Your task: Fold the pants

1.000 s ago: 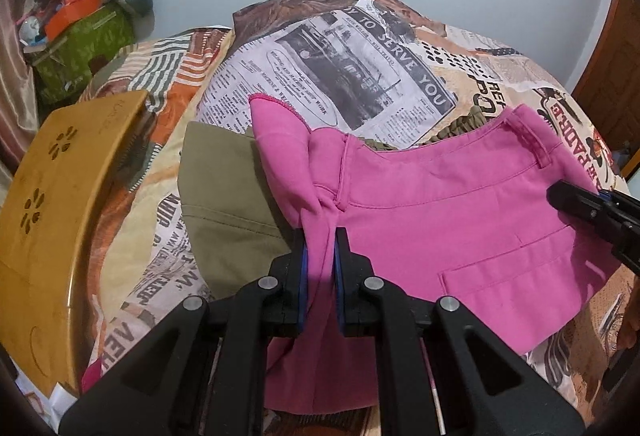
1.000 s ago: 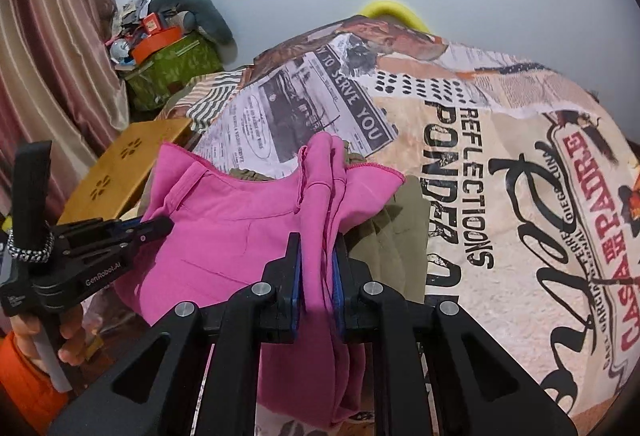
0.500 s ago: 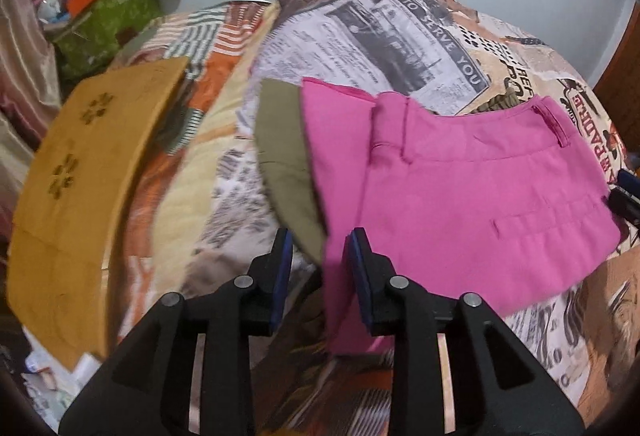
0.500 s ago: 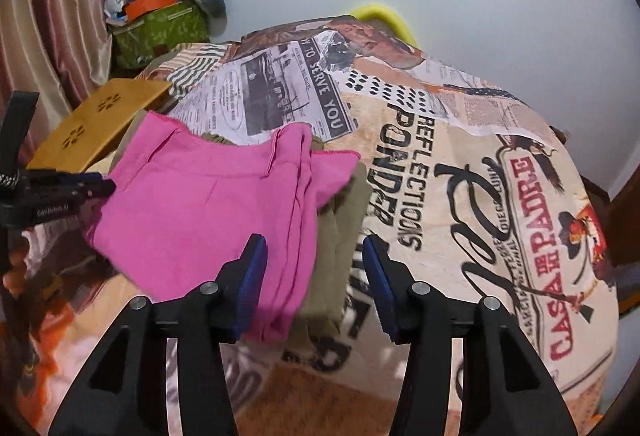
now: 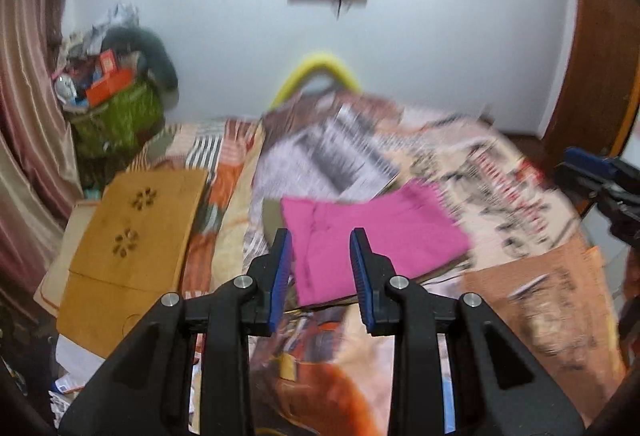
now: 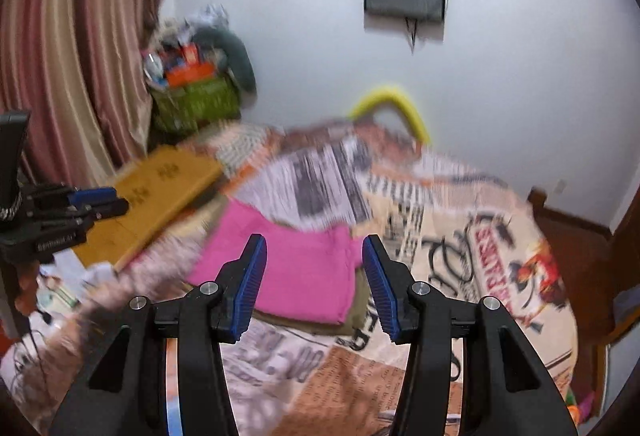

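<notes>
Below, flat pink pants lie squarely folded on printed bedspread, both tongs released

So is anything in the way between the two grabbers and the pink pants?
Nothing visible is. The pink pants lie folded on the bed, on top of an olive garment. The left gripper and right gripper are both open and empty above them, with only air between.

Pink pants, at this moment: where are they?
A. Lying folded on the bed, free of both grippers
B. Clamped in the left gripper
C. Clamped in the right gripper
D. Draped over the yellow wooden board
A: the pink pants lie flat on the bed, with the left gripper and right gripper open, nothing between the jaws.
</notes>
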Tool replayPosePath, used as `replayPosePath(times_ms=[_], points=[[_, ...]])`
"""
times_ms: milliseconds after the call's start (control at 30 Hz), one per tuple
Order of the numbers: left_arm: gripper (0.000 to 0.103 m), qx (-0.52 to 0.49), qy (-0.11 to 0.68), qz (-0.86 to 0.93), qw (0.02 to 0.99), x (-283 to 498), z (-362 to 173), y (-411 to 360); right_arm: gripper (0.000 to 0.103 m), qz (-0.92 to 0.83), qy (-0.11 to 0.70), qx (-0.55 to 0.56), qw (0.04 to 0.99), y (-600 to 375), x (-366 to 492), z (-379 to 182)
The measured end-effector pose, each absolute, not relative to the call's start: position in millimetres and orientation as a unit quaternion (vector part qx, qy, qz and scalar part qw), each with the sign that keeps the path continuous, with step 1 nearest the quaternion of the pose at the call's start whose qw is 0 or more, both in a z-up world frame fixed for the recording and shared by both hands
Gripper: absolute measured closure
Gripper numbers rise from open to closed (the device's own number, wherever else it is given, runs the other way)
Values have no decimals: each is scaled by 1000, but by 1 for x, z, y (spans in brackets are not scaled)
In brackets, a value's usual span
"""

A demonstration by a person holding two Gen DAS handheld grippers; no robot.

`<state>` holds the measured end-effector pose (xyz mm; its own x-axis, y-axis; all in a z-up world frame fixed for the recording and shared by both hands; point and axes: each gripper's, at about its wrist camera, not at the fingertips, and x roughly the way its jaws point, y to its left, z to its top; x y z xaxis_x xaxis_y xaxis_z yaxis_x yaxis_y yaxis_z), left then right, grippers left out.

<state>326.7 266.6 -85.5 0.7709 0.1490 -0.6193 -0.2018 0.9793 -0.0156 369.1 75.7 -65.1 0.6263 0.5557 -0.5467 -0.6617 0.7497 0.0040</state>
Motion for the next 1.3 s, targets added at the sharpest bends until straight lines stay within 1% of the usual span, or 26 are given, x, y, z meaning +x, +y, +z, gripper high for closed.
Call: replayPosePath(times_ms=[167,333,567,733,833,900,933,967,1000,1033,1067,1100,1133,1200,1233,1267,1300], points=[[73,-20,243,88,966,255,-18,225,57,364,201,-59,907,50,309,-10],[73,-9,170,82,982,186,25,188,57,383,131,-24,914,23,241,30],[73,16,78,87,993,102,55,141,57,404,39,15,914,-4,158,60],[71,17,42,90,995,56,58,121,57,402,3,16,915,-9,126,60],[62,5,37,94,995,41,53,118,57,392,2,16,920,-10,118,53],[50,-3,38,95,995,38,49,119,57,393,12,19,919,-12,114,49],[47,-5,38,99,994,35,46,120,57,390,19,20,920,-11,114,46],[41,-4,38,105,994,32,44,119,57,386,24,19,922,-11,114,43],[31,-3,38,114,993,30,41,120,56,383,27,19,923,-15,109,43],[26,-6,40,113,993,26,40,120,54,378,32,18,925,-14,109,41],[20,-12,43,111,993,24,37,121,44,376,35,18,926,-17,106,42],[18,-15,45,109,993,21,36,120,35,373,38,20,927,-19,104,41],[16,-18,48,109,993,20,34,121,32,369,38,24,928,-20,105,39],[7,-18,53,115,992,21,31,123,29,361,41,30,931,-22,106,37],[5,-18,53,118,991,20,30,123,26,358,46,31,932,-22,108,37],[3,-16,53,119,991,20,28,123,21,355,50,33,933,-21,111,37],[2,-14,54,118,991,20,27,121,18,353,50,36,934,-28,103,36]])
